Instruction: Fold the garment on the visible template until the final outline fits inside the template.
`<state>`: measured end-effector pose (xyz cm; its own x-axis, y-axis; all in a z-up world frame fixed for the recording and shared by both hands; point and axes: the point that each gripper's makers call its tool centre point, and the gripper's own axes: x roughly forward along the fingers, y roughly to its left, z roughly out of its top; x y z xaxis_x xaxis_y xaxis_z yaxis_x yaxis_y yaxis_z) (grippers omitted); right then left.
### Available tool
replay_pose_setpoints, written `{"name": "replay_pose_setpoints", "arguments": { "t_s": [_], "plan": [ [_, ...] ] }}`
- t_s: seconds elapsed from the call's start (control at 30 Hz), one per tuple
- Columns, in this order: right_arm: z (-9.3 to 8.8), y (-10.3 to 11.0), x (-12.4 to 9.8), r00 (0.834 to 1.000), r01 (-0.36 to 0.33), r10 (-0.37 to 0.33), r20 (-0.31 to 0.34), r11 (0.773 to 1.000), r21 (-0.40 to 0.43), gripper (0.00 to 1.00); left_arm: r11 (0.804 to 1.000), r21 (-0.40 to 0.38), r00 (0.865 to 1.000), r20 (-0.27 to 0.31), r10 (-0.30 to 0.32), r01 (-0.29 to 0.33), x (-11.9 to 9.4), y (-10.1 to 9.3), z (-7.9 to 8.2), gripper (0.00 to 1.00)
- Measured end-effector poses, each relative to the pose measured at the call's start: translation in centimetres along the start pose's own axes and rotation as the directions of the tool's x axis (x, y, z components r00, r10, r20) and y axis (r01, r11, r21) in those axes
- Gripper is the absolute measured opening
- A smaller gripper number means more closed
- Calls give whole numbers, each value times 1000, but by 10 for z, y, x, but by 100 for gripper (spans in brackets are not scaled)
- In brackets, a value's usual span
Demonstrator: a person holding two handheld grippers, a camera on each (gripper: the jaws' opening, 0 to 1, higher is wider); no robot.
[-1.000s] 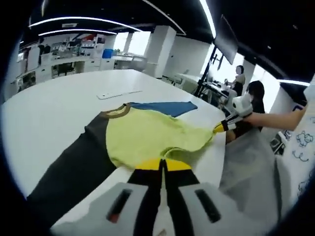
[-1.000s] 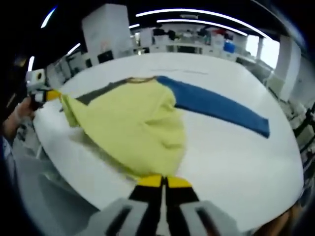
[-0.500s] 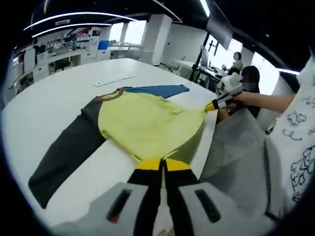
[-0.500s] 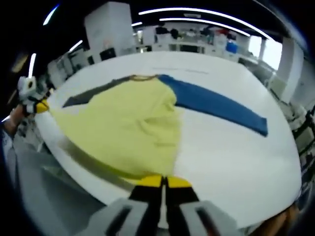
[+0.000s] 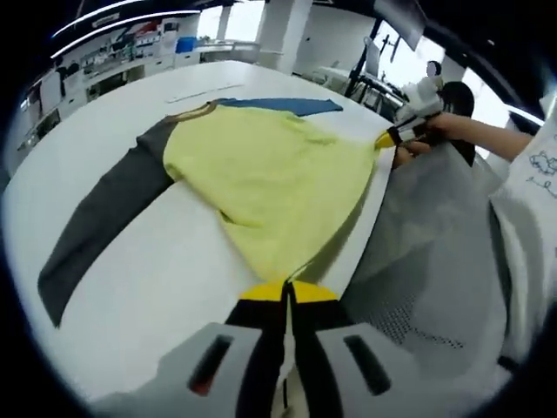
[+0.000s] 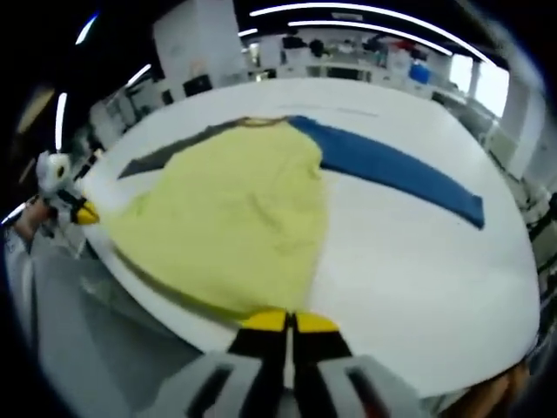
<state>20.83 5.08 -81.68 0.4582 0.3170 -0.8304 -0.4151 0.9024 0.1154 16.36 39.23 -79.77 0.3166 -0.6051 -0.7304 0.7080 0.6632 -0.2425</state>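
Stretched flatter than a second ago, the garment now has its hem drawn taut off the table edge.

Left gripper and right gripper each sit clamped on a hem corner at lower centre of its own frame. Keep tension even and lay the hem down square. Left gripper view shows the grey sleeve at left; right gripper view shows the blue sleeve full length at upper right.
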Motion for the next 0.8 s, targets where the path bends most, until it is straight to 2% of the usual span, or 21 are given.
{"name": "replay_pose_setpoints", "arguments": {
  "t_s": [0.17,0.27,0.33,0.43,0.8],
  "plan": [
    [-6,2,2,999,-33,33,-35,999,-14,0,999,-42,999,-43,33,-34,7,6,-20,0],
    [-9,2,4,997,-54,53,-52,998,-25,0,996,-66,997,-61,53,-57,9,7,-27,0],
    [-10,2,6,996,-62,60,-58,998,-29,0,995,-83,996,-66,58,-63,7,3,-26,0],
    [-15,3,10,994,-86,83,-75,996,-30,0,990,-106,993,-85,81,-90,11,7,-37,0],
    [-19,5,10,987,-146,142,-70,988,-44,0,972,-175,985,-107,138,-155,12,1,-43,0]
  ]
}}
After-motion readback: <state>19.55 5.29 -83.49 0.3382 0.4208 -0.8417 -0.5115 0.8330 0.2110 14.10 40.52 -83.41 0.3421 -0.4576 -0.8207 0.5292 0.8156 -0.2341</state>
